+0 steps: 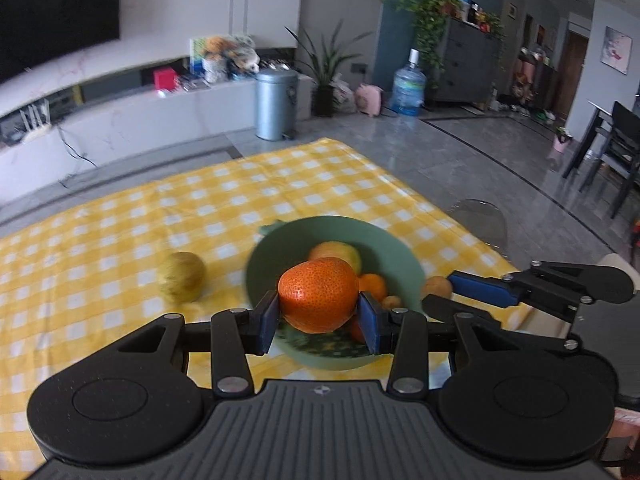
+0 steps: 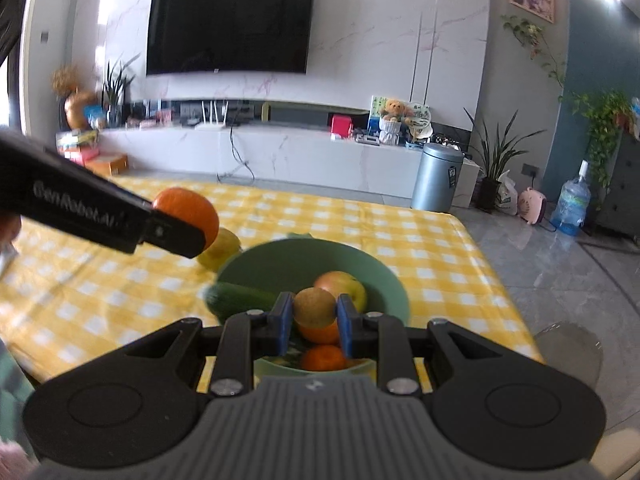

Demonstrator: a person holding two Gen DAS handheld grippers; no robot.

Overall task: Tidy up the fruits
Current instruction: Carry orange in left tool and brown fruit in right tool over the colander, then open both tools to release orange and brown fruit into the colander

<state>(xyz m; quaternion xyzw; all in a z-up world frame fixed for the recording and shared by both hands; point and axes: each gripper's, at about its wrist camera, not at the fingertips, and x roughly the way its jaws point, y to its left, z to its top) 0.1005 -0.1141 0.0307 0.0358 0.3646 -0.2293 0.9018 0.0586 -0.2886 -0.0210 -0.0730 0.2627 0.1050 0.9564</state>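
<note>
Bright, even daylight fills both views. Fisheye distortion bends the walls and TV (image 2: pixel 230 26) at the edges. The bowl (image 1: pixel 384 248) rim is motion-blurred. Pale glare lies on the glossy floor (image 1: pixel 480 152).

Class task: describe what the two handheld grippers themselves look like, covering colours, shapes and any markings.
Both match. The left gripper and right gripper have black linkage arms with silver rivets, blue pads on the fingers, two round black discs and a ribbed grey centre plate bearing a small logo. White lettering runs along the left gripper's side in the right wrist view.
</note>
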